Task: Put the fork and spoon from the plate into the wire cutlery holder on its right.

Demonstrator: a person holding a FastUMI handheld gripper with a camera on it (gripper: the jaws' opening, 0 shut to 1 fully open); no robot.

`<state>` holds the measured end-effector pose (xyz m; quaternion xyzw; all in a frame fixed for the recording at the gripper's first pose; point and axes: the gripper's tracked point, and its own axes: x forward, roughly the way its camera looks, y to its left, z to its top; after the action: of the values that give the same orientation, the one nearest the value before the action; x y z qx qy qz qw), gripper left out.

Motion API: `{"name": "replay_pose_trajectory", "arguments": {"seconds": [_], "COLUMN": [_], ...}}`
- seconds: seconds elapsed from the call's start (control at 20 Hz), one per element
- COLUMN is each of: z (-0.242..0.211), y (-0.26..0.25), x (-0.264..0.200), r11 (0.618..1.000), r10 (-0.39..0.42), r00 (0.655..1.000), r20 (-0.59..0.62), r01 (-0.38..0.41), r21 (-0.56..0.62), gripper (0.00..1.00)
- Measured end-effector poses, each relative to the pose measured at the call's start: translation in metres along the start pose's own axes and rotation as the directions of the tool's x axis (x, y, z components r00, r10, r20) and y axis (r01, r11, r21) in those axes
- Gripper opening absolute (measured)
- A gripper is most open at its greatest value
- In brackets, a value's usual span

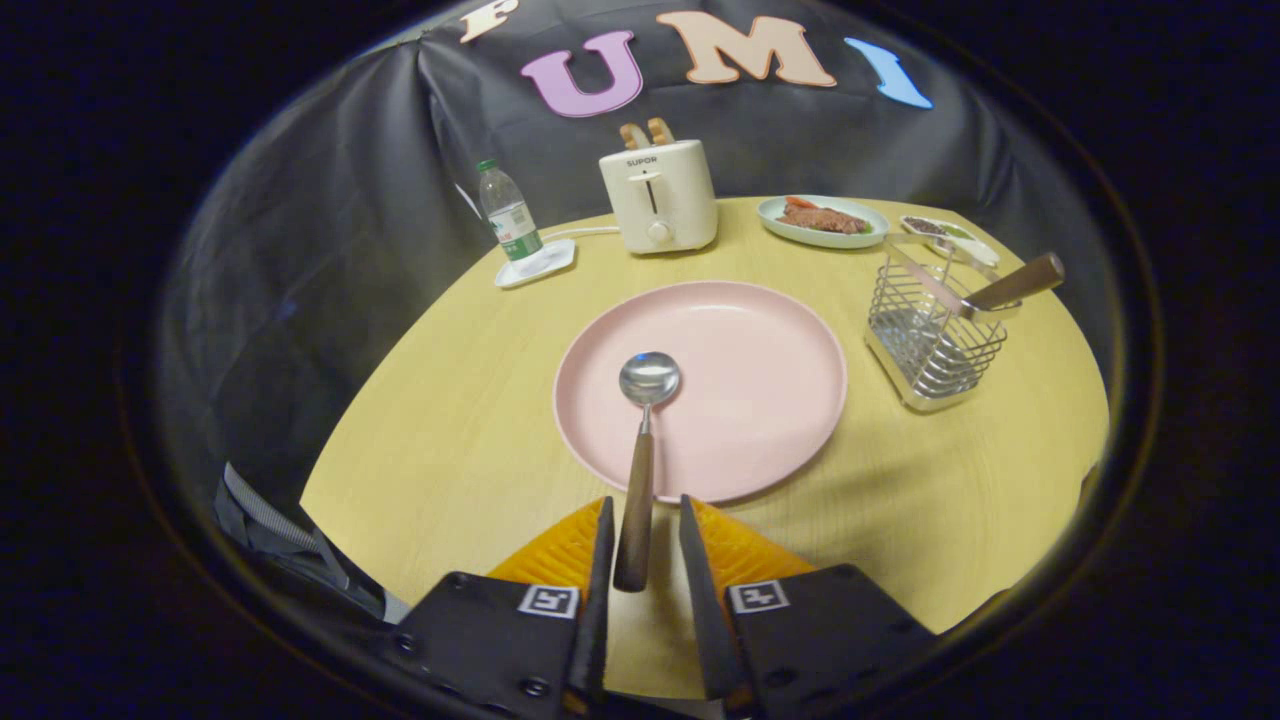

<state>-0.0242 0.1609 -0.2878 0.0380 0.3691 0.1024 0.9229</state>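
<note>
Currently: fork already in wire holder by the worktop's right edge; your tongs stand released astride the spoon handle. Next, clench squarely, then lift.

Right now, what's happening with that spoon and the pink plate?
A person is holding a gripper and clearing cutlery off the pink plate. The spoon lies with its bowl on the plate and its wooden handle sticking out between the two fingers, which look open around it, not squeezing yet. One wooden-handled piece already leans in the wire cutlery holder on the plate's right. So the spoon looks like the one still to go in.
</note>
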Motion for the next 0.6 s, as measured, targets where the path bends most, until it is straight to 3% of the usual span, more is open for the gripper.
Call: {"name": "replay_pose_trajectory", "arguments": {"seconds": [0.1, 0.35, 0.6], "z": [-0.0013, 0.0019, 0.0025], "y": [-0.001, -0.0029, -0.0032], "x": [0.0065, -0.0001, -0.0035], "r11": [1.0, 1.0, 1.0], "r10": [0.001, -0.004, 0.008], "r00": [1.0, 1.0, 0.999], "r20": [-0.01, -0.025, -0.039], "r01": [-0.001, 0.005, -0.007], "r21": [-0.001, 0.027, 0.013], "gripper": [0.33, 0.12, 0.03]}}
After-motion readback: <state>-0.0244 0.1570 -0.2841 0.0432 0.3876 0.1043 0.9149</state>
